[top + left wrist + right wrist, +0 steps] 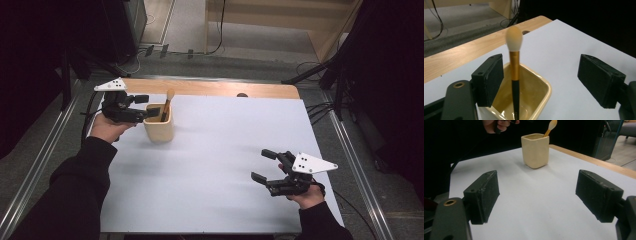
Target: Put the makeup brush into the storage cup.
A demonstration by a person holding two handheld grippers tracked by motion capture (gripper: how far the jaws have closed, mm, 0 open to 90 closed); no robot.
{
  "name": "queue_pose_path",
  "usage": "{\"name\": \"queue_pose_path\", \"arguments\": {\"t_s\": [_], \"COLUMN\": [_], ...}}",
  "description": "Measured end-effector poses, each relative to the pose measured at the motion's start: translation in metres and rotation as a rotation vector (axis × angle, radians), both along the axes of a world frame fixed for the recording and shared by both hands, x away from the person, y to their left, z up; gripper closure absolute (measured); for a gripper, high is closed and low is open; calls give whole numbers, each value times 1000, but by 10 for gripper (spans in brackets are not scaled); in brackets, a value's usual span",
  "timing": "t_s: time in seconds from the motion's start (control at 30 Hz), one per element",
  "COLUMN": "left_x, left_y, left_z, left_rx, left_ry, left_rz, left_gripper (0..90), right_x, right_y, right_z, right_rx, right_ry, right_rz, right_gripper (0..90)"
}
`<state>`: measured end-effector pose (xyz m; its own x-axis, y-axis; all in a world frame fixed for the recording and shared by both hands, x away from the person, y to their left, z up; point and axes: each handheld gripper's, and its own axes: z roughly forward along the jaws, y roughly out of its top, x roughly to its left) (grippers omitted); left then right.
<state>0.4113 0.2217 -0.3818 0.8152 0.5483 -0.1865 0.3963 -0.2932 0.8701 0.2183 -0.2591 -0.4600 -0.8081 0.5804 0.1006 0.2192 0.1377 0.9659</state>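
A cream square cup (159, 129) stands at the far left of the white sheet. A make-up brush (165, 108) with a black and gold handle and a pale head leans upright in it. My left gripper (147, 106) hovers just left of the cup's rim, open. In the left gripper view the brush (514, 67) rises from the cup (546, 90) between the jaws, close to the left jaw and apart from both. My right gripper (264, 165) rests open at the near right, holding nothing. From it the cup (535, 151) and the brush head (552, 124) lie well ahead.
The white sheet (225, 145) covers most of the table. A bare wooden strip (210, 88) runs along its far edge. Metal rails (350, 150) flank both sides. Cables and dark stands lie on the floor beyond.
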Motion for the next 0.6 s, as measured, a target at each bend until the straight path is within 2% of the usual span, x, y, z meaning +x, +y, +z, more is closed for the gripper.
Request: {"name": "queue_pose_path", "arguments": {"t_s": [0.13,0.3,0.5,0.6], "left_x": [-12,-23,-35,-45], "left_y": [1,2,8,11], "left_z": [0,-1,-5,-9], "left_rx": [24,32,-1,0], "left_ry": [-23,-41,-33,-60], "left_rz": [-14,-26,-53,-62], "left_gripper": [204,194,200,197], "right_x": [0,-1,-1,0], "right_y": [-1,-1,-1,-1], "right_z": [0,1,0,0], "right_rx": [1,0,-1,-3], "right_ry": [-4,-6,1,-1], "right_rz": [-9,-10,-10,-12], "right_gripper": [197,197,197,197]}}
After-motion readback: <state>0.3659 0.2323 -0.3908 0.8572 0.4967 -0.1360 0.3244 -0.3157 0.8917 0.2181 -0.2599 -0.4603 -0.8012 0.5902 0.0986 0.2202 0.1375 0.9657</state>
